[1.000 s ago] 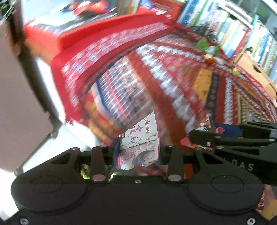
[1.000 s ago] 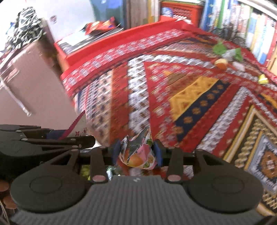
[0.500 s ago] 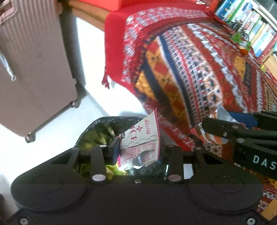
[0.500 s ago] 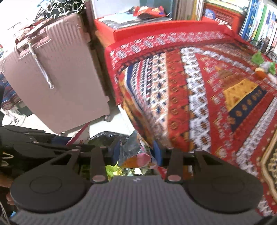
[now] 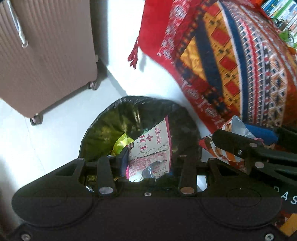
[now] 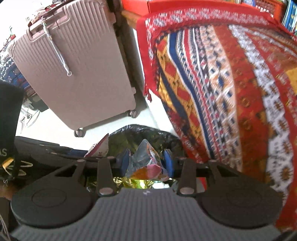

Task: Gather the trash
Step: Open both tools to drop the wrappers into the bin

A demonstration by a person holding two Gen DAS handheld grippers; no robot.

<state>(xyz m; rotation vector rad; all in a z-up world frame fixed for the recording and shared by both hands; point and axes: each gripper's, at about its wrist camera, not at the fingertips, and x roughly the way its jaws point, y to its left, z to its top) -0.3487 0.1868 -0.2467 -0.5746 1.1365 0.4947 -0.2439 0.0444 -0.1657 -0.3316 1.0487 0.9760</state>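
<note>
My left gripper [image 5: 147, 161] is shut on a white and pink snack wrapper [image 5: 151, 148] and hangs right above the open black trash bag [image 5: 104, 129] on the white floor. Green and yellow wrappers [image 5: 120, 144] lie inside the bag. My right gripper [image 6: 146, 162] is shut on a crumpled colourful foil wrapper [image 6: 146, 163], also over the bag [image 6: 141, 132]. In the left wrist view the right gripper [image 5: 259, 140] reaches in from the right with its foil wrapper [image 5: 230, 128]. The right wrist view shows the left gripper's wrapper [image 6: 99, 148] at the left.
A pink ribbed suitcase [image 6: 74, 70] on wheels stands on the floor behind the bag. A bed draped in a red patterned cloth [image 6: 232, 83] with a tassel [image 5: 134, 53] borders the bag on the right. Books [image 5: 280, 13] line the far wall.
Both grippers swung off the bed and came down over the trash bag beside it, each keeping its wrapper. The suitcase and floor came into view.
</note>
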